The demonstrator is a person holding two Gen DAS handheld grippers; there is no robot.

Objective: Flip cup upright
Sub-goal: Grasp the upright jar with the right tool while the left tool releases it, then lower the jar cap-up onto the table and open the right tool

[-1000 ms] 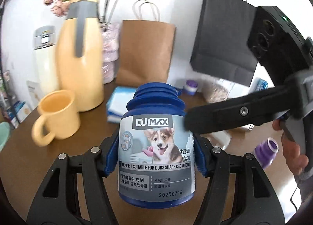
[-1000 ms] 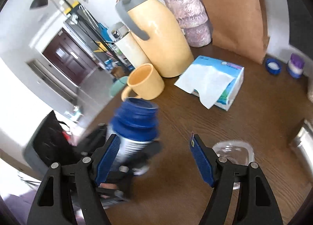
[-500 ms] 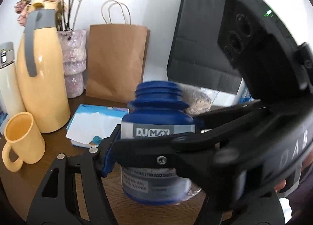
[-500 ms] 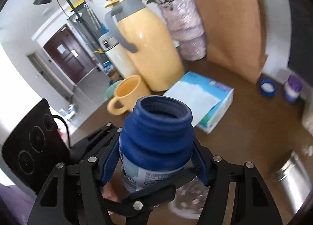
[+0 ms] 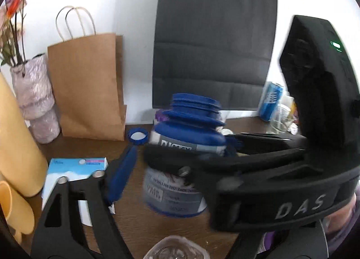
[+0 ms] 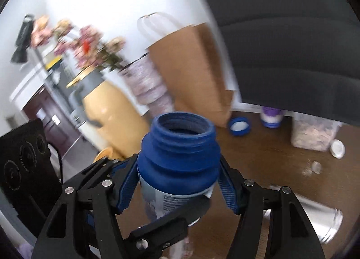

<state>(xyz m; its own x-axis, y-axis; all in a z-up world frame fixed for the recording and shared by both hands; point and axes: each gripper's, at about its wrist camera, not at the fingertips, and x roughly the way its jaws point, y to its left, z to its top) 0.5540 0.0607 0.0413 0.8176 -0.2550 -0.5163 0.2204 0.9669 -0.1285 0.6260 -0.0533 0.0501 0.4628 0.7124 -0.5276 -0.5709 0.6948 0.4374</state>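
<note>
An open blue jar (image 6: pixel 177 157) with a dog label stands mouth up between the blue pads of my right gripper (image 6: pixel 177 188), which is shut on it. In the left wrist view the jar (image 5: pixel 180 173) hangs just above the table, with the right gripper (image 5: pixel 270 180) reaching across it. My left gripper (image 5: pixel 182 157) is open: its left pad (image 5: pixel 121 175) stands clear of the jar, and its right finger is hidden. A steel cup (image 6: pixel 312 216) seems to lie on its side at the right. Clear glass (image 5: pixel 177 247) shows at the bottom edge.
On the brown table (image 5: pixel 139 220) are a yellow jug (image 5: pixel 15 141), a yellow mug (image 5: pixel 13 209), a tissue box (image 5: pixel 76 166), a blue lid (image 5: pixel 137 135), a brown bag (image 5: pixel 90 87), a black bag (image 5: pixel 213 45) and a blue can (image 5: pixel 271 101).
The left gripper has let go of the jar and its left pad has drawn away. The right gripper has closed on the jar and now holds it alone.
</note>
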